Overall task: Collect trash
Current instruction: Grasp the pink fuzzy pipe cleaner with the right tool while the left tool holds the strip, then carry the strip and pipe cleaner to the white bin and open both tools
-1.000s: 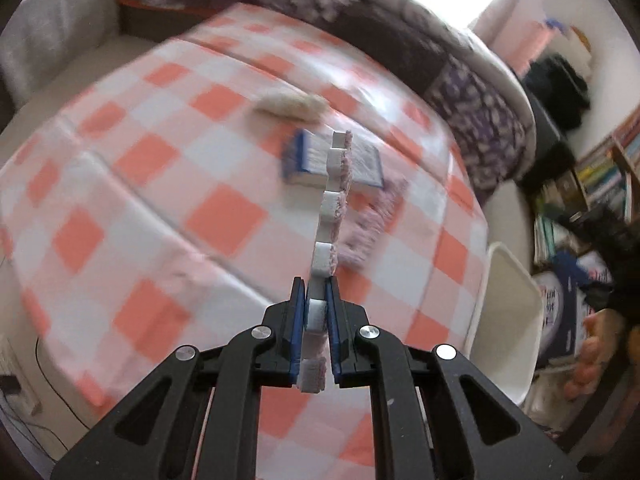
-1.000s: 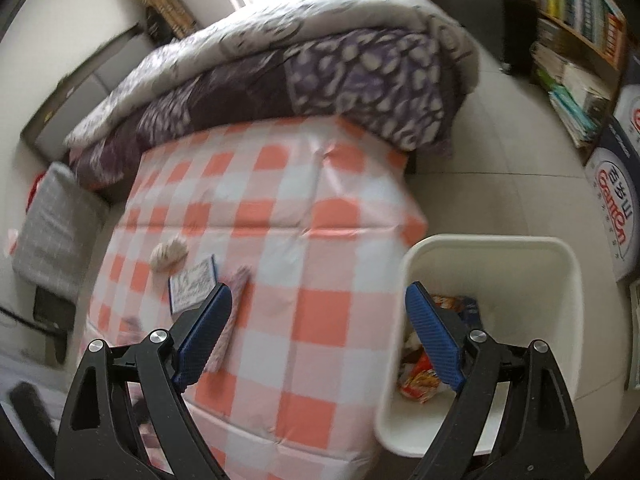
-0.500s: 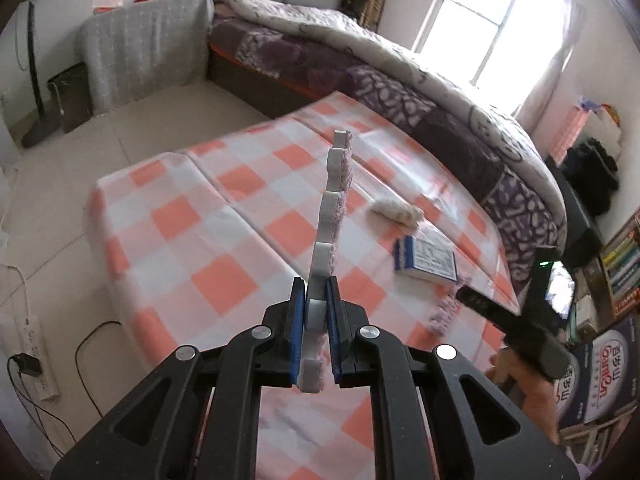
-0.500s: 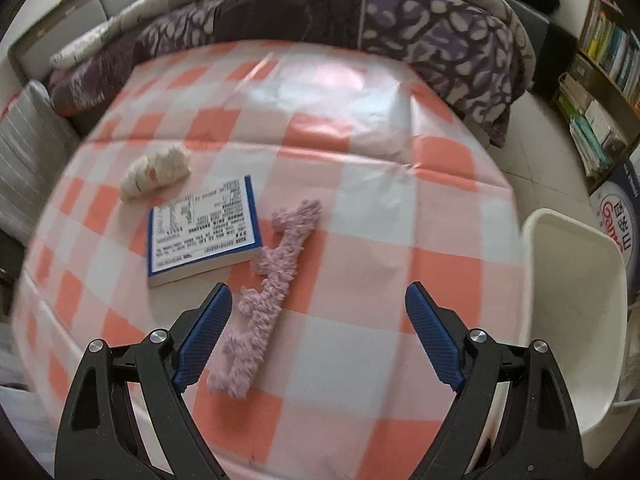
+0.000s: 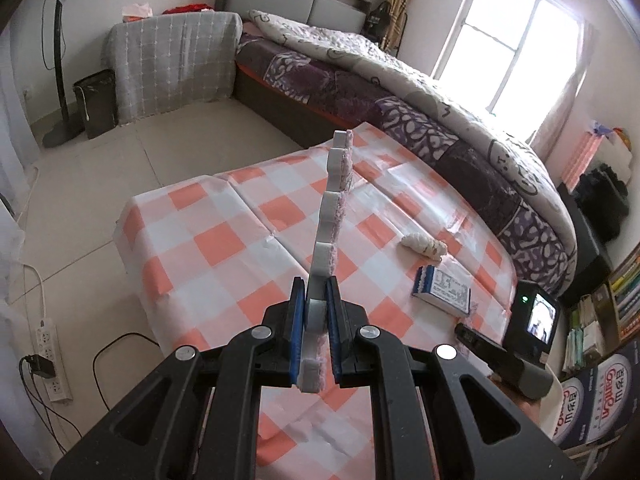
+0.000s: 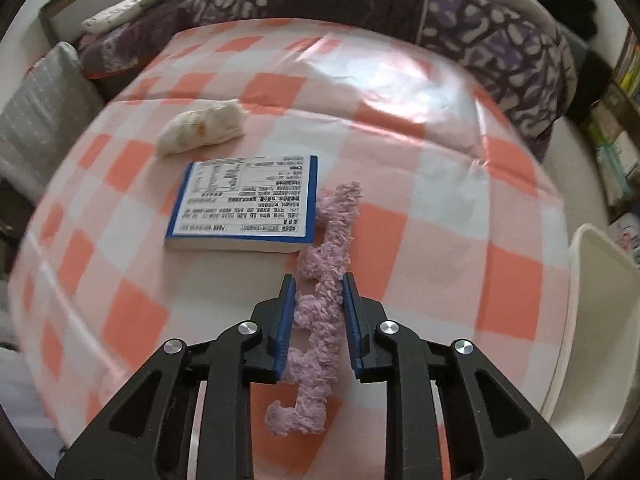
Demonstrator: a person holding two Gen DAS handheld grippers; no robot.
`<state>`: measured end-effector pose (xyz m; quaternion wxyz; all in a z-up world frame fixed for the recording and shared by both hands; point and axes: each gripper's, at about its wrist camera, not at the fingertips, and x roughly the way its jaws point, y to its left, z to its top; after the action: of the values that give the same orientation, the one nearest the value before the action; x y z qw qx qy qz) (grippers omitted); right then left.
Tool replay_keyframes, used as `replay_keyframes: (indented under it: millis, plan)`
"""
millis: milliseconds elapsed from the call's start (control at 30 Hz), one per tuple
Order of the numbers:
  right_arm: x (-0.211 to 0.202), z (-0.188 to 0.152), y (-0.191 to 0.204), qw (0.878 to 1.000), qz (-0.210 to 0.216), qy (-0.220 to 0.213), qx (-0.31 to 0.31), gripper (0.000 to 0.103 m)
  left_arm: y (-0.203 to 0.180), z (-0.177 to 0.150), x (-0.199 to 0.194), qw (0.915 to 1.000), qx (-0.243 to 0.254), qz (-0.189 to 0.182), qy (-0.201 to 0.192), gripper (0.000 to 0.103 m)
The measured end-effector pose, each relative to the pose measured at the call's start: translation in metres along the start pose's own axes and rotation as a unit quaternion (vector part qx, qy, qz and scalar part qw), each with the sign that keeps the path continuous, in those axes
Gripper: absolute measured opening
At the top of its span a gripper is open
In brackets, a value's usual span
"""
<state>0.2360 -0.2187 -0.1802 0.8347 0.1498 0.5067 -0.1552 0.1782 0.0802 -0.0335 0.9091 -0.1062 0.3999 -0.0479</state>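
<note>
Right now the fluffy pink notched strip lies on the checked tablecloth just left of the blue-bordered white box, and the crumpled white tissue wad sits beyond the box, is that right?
Not quite. In the right wrist view the fluffy pink notched strip lies just right of the blue-bordered white box, not left. The rest holds: it rests on the checked tablecloth, and the crumpled white tissue wad sits beyond the box.

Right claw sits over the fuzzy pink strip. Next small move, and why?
Probably lift. The right claw has its blue pads on both sides of the fuzzy pink notched strip, which lies flat on the checked tablecloth; the white plastic bin waits alongside.
</note>
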Motion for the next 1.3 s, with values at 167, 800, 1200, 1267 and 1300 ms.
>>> replay_keyframes:
  millis: [167, 800, 1200, 1267, 1300]
  plan:
    - [-0.047, 0.002, 0.005, 0.996, 0.075, -0.038, -0.009, 0.022, -0.002, 0.002, -0.006, 0.9999, -0.004, 0.0, -0.015, 0.011]
    - [-0.16, 0.004, -0.03, 0.97, 0.115, -0.202, -0.07, 0.023, -0.05, -0.004, -0.001, 0.9992, 0.025, -0.01, -0.03, 0.011]
    - [-0.172, 0.01, -0.092, 0.975, 0.084, -0.203, -0.032, 0.023, -0.095, -0.019, 0.011, 0.9972, 0.067, -0.028, -0.016, 0.011]
    - [-0.173, 0.011, -0.103, 0.976, 0.079, -0.202, -0.019, 0.023, -0.101, -0.022, 0.013, 0.9968, 0.073, -0.03, -0.013, 0.011]
    - [-0.174, 0.011, -0.108, 0.976, 0.076, -0.201, -0.014, 0.023, -0.104, -0.023, 0.014, 0.9966, 0.076, -0.032, -0.012, 0.011]
